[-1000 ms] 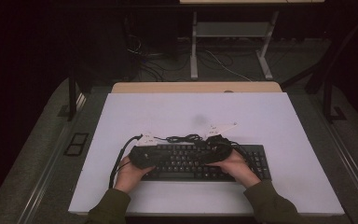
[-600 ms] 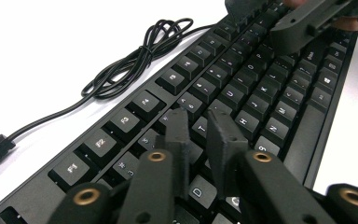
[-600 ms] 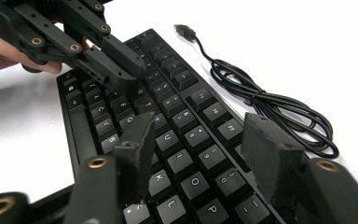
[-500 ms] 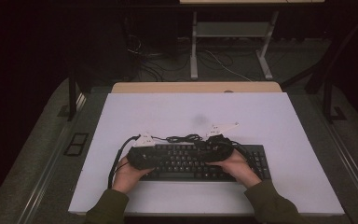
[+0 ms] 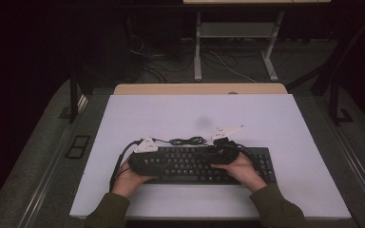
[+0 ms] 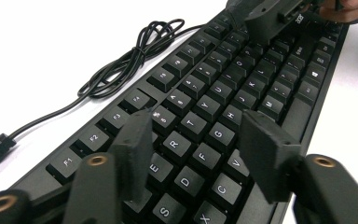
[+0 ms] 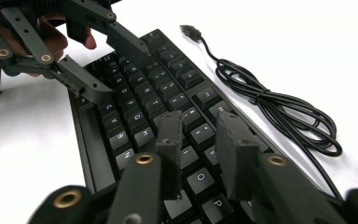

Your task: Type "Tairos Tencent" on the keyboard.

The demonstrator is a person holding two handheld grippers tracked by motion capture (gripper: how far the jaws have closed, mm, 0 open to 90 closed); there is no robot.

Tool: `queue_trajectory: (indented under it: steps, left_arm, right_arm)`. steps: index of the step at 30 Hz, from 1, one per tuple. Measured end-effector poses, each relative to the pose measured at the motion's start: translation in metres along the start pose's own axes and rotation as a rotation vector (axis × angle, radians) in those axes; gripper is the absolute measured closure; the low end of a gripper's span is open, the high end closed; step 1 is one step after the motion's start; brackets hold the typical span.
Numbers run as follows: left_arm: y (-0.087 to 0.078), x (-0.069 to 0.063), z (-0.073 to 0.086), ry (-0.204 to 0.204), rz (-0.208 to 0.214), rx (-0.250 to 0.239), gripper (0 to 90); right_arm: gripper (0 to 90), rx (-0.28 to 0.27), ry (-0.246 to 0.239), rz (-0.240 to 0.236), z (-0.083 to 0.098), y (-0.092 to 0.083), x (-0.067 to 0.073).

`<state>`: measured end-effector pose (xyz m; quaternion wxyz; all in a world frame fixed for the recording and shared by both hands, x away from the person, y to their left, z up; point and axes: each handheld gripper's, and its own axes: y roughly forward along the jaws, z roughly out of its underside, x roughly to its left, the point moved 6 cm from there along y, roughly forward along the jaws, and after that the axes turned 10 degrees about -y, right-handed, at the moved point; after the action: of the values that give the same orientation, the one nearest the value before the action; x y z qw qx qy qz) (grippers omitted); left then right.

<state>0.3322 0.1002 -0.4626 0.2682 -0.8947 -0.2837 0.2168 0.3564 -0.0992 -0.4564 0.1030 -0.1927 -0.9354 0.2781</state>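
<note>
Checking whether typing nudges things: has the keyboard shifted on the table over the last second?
No. In the high view the keyboard lies where it did, its back edge beside the coiled cable, square to the white table.

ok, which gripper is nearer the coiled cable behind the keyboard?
Right gripper, over the keys just right of the coiled cable. Left gripper sits farther away, over the keyboard's left end.

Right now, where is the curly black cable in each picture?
High view: the coiled cable lies on the white table just behind the keyboard, centre.
Left gripper view: upper left, beside the F-key row.
Right gripper view: right side.
Shared landmark: the keyboard's top key row.
</note>
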Motion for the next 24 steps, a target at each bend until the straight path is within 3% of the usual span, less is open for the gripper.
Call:
queue_trajectory:
  steps: [11, 24]
  left_arm:
    - [-0.0035, -0.0008, 0.0035, -0.005, -0.001, -0.022, 16.9]
    - [-0.0066, 0.0005, 0.0072, -0.019, 0.007, -0.021, 13.2]
  right_arm:
    - [88.9, 0.016, -0.002, -0.020, 0.0018, -0.0002, 0.0019]
    - [89.3, 0.075, 0.000, -0.006, 0.0089, 0.0035, 0.0002]
